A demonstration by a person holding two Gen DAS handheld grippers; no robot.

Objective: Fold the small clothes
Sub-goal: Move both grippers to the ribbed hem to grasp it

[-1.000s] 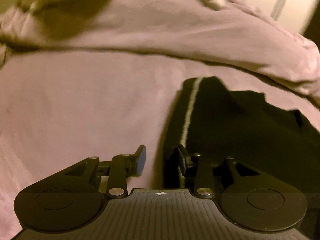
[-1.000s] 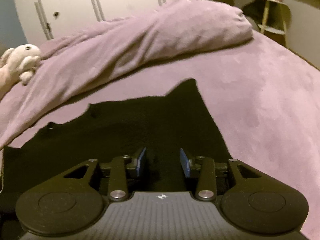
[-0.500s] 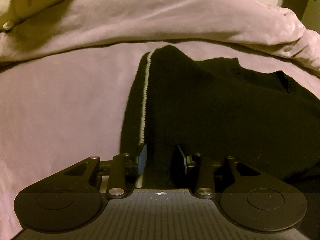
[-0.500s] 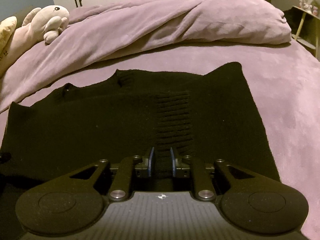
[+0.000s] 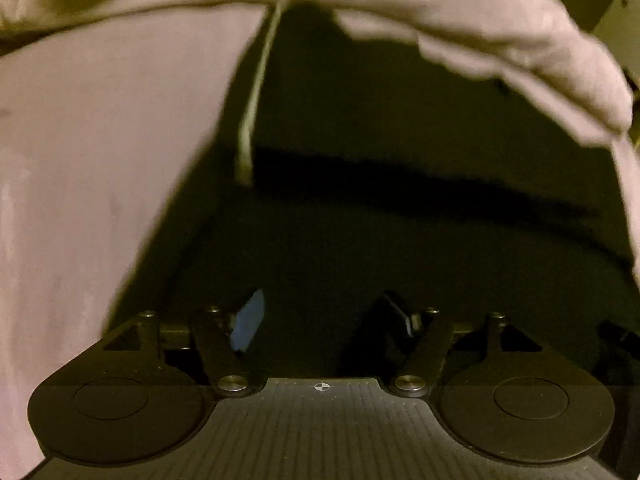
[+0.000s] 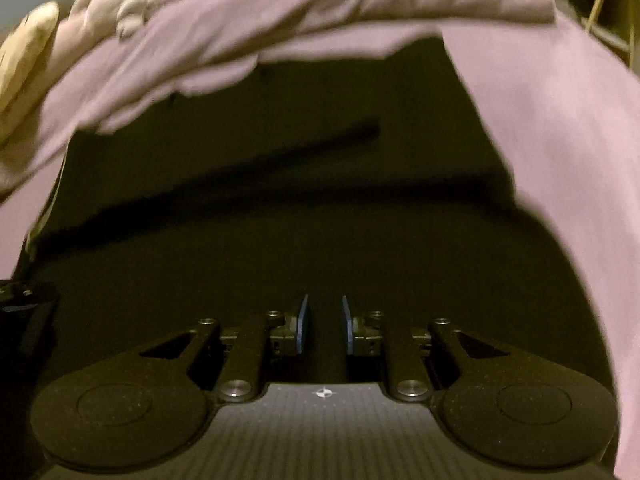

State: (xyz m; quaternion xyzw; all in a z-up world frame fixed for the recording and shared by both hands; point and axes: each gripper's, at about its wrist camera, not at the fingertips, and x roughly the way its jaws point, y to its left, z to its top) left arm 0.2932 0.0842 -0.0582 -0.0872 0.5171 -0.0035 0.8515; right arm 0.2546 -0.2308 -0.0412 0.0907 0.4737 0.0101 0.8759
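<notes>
A black knit garment [image 5: 400, 120] with a pale stripe [image 5: 256, 92] along its left edge lies on the mauve bed cover [image 5: 100, 140]. A folded layer crosses it, with a dark edge [image 5: 400, 176]. My left gripper [image 5: 324, 316] hangs just above the black cloth, its jaws wide and still opening, with nothing pinched between them. In the right wrist view the same garment [image 6: 280, 240] fills the middle. My right gripper [image 6: 325, 324] keeps a narrow gap with black cloth in it, and its jaws are beginning to open. Both views are blurred by motion.
A rolled mauve duvet [image 6: 280, 12] lies across the far side of the garment, close ahead of both grippers. A pale plush toy [image 6: 108, 4] and a cream pillow [image 6: 24, 52] sit at the far left. Bare bed cover [image 6: 560, 140] stretches to the right.
Both grippers have moved forward toward the duvet, and the near part of the garment now lies folded over the rest. The left jaws have spread wide; the right stay narrow.
</notes>
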